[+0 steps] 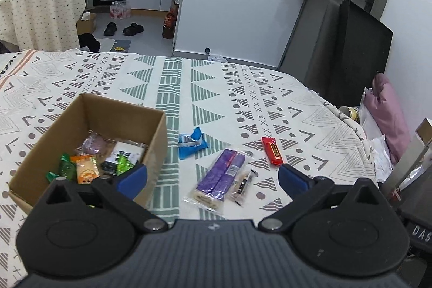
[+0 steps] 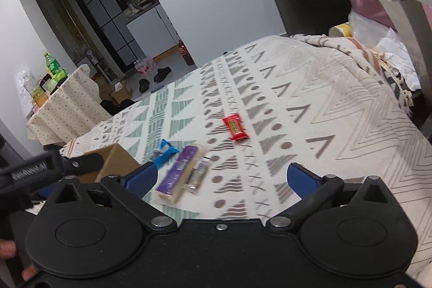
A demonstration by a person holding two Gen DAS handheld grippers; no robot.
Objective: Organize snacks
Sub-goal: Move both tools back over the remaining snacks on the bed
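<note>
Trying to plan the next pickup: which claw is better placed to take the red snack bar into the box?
Probably the right claw: it is open and the red snack bar lies ahead between its fingers. The left claw, also open, faces the purple packet beside the cardboard box.

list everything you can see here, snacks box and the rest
cardboard box: one, brown, on the bed at left, open, several snack packs inside
blue packet: one, crumpled, on the bedspread right of the box
purple pack: one, clear wrapper, nearer than the blue packet
small clear packet: one, against the purple pack's right side
red bar: one, on the bedspread, furthest right
bedspread: one, cream with grey and green pattern
black shoes: two, on the floor beyond the bed
left gripper: open, empty
right gripper: open, empty
</note>
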